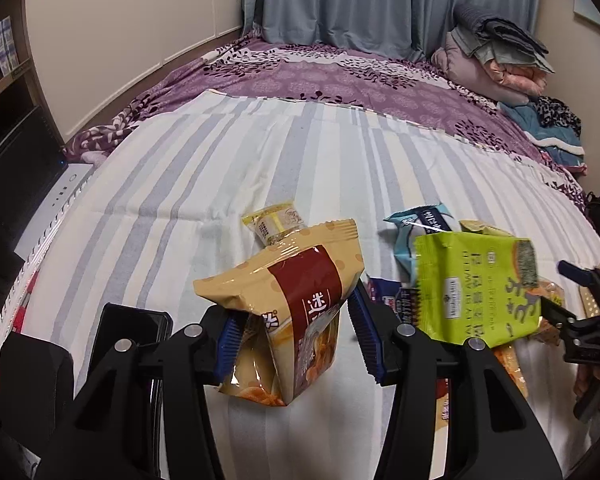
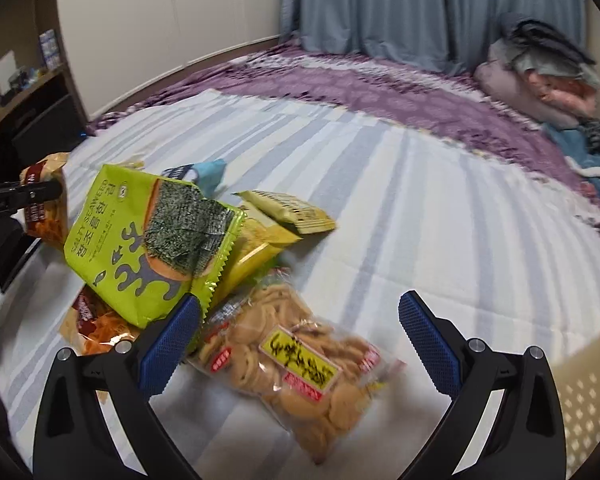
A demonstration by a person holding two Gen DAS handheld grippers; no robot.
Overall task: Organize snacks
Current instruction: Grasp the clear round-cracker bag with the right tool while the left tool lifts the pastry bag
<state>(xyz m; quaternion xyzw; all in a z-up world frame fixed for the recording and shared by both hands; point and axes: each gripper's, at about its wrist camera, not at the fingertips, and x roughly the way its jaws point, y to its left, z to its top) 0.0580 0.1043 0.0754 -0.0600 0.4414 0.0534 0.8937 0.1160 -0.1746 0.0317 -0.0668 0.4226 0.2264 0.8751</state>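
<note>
My left gripper (image 1: 296,332) is shut on a tan and maroon snack bag (image 1: 288,312) and holds it above the striped sheet (image 1: 180,184). The same bag shows at the left edge of the right wrist view (image 2: 44,204). My right gripper (image 2: 300,340) is open over a clear bag of round biscuits (image 2: 300,368). A green seaweed bag (image 2: 148,240) leans on the pile, touching the right gripper's left finger (image 2: 168,344); it also shows in the left wrist view (image 1: 476,284). Yellow packets (image 2: 292,208) and a blue packet (image 2: 204,176) lie behind.
A small yellow packet (image 1: 276,220) lies alone on the sheet. A cream perforated basket (image 2: 584,396) sits at the right. A black phone (image 1: 128,332) lies at the left. Folded bedding (image 1: 496,56) is piled at the far right. Shelves (image 1: 4,80) stand left.
</note>
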